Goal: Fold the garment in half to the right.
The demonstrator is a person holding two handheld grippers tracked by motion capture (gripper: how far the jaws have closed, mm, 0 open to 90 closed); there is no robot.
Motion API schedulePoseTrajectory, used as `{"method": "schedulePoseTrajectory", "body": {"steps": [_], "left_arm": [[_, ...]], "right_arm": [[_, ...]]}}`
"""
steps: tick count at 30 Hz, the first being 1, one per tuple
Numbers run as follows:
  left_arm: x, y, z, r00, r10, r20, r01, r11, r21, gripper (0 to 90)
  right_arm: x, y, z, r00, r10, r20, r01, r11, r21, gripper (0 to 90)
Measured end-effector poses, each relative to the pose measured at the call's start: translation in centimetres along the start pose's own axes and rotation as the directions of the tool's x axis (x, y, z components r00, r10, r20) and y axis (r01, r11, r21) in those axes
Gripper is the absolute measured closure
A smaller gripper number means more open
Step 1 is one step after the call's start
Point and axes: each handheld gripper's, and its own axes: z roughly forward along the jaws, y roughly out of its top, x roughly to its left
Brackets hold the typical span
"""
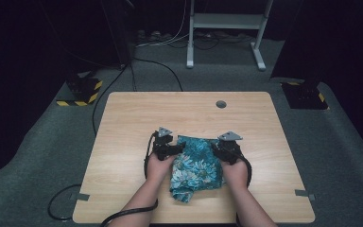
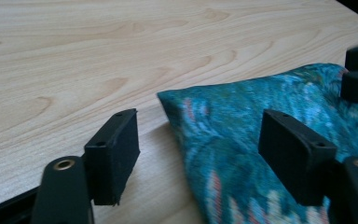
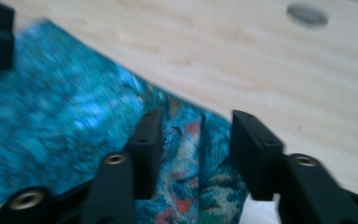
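Clearly the work centres on the teal floral cloth (image 1: 194, 166), which lies folded or bunched into a rough upright oblong on the near middle of the wooden table (image 1: 123, 123), its far edge between the two grippers and its lower corner trailing toward the person's side. The left gripper (image 2: 198, 154) sits at the cloth's far left corner with its jaws spread apart; one pad rests over bare wood and the other over the fabric, and neither presses on it, so nothing is held there. The right gripper (image 3: 196, 149) stands at the far right corner, jaws parted as well, with a fold of cloth lying below and between them but not pinched, as far as the blurred picture shows. Both hands rest low on the table at either side of the cloth. Judging from this, a fold looks laid down and let go; the cloth is still lumpy and uneven at its near end, so further folding or smoothing seems left. Beyond the cloth a small round grey grommet (image 1: 221, 104) sits near the table's far edge.
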Motion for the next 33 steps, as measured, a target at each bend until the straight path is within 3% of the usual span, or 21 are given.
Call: {"method": "schedulePoseTrajectory", "body": {"steps": [2,4,7,10,15,20,26,33], "left_arm": [[-0.5,0.0,-0.4,0.9999,0.007,0.008,-0.007,0.9999,-0.013,26.6],[-1.0,0.1,-0.5,0.9997,0.018,0.015,-0.018,0.9997,-0.018,25.8],[-1.7,0.3,-0.2,0.9988,0.033,0.037,-0.032,0.9994,-0.014,24.8],[-2.2,0.5,0.3,0.9979,0.048,0.044,-0.048,0.9989,-0.002,24.5],[-2.1,0.7,1.6,0.9985,0.040,0.038,-0.042,0.9979,0.050,24.1],[-1.4,0.5,2.2,0.9998,0.021,-0.007,-0.020,0.9952,0.096,24.5],[-1.2,0.3,1.4,1.0000,0.003,-0.001,-0.003,0.9972,0.074,23.7],[-3.4,-0.6,-0.9,0.9992,0.033,0.020,-0.034,0.9990,0.029,22.9]], "right_arm": [[0.6,0.3,-0.7,0.9991,-0.041,-0.005,0.041,0.998,-0.042,45.2],[1.4,0.4,-1.0,0.9965,-0.074,-0.040,0.071,0.995,-0.069,43.8],[2.2,-0.1,-0.7,0.9918,-0.098,-0.082,0.095,0.995,-0.042,41.7],[2.4,-0.7,0.0,0.9905,-0.085,-0.108,0.086,0.996,-0.001,40.2],[2.3,-1.3,0.8,0.9884,-0.064,-0.138,0.071,0.997,0.042,38.8],[1.7,-1.4,1.2,0.9871,-0.028,-0.158,0.038,0.997,0.065,35.3],[1.1,-1.1,1.0,0.9872,0.001,-0.160,0.009,0.998,0.062,29.0],[1.6,-1.7,-1.5,0.9850,-0.007,-0.172,0.012,1.000,0.027,21.9]]}}
